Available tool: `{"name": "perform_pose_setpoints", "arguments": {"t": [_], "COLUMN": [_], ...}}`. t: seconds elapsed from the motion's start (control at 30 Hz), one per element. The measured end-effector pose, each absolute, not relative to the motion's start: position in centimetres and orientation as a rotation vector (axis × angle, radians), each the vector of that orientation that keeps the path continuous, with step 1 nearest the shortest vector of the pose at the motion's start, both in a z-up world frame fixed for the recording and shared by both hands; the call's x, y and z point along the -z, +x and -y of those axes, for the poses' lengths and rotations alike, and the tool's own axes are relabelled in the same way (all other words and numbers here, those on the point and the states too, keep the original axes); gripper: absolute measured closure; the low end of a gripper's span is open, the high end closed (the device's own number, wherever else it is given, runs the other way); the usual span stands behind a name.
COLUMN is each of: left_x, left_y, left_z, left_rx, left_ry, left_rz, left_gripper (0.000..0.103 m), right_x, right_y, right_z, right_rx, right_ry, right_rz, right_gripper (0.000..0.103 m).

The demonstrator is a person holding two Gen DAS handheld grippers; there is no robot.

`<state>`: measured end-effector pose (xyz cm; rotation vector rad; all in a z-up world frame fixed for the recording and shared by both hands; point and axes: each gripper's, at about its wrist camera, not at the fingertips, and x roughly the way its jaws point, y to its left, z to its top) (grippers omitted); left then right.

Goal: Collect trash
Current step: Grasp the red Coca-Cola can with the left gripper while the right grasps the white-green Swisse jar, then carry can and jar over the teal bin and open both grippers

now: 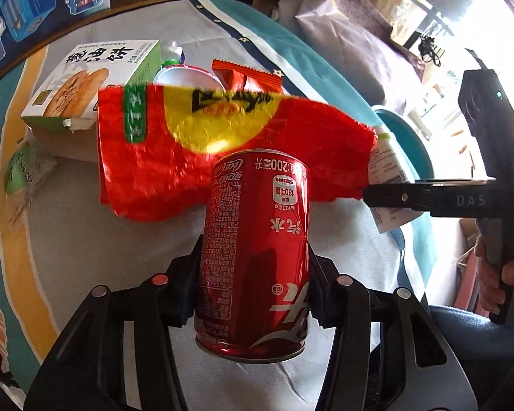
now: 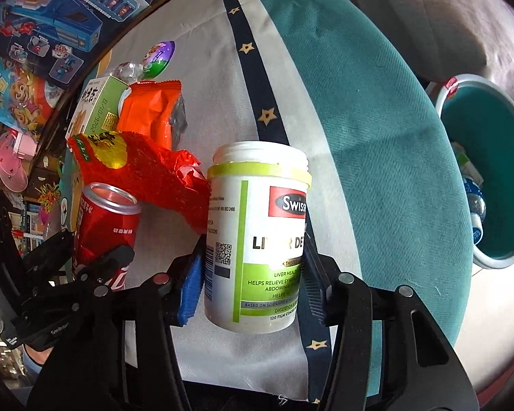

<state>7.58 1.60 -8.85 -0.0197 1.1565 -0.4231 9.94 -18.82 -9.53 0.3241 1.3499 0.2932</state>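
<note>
My left gripper is shut on a red cola can, held above the cloth; the can also shows in the right wrist view. My right gripper is shut on a white Swisse supplement bottle with no cap; the bottle shows partly in the left wrist view. A red crumpled chip bag lies just beyond the can and shows in the right wrist view. A teal trash bin stands to the right, off the table, with bottles inside.
Behind the chip bag lie a green-white biscuit box, an orange wrapper, a white cup and a green wrapper at the left. The tablecloth is white and teal. Toy boxes stand beyond the table edge.
</note>
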Motion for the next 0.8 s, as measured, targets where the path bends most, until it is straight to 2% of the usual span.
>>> {"name": "perform_pose_setpoints", "arguments": {"t": [0.53, 0.8], "left_x": [10.1, 7.7], "left_y": [9.1, 7.5], "left_z": [0.4, 0.3], "left_rx": [0.347, 0.356], "left_ry": [-0.008, -0.008], "left_rz": [-1.18, -1.14], "left_gripper": [0.051, 0.051], "right_x": [10.3, 8.1], "right_y": [6.7, 6.5], "right_z": [20.8, 24.0], "right_rx": [-0.31, -0.3], "right_ry": [0.345, 0.424], "right_rz": [-1.337, -1.251], "right_gripper": [0.055, 0.055]}}
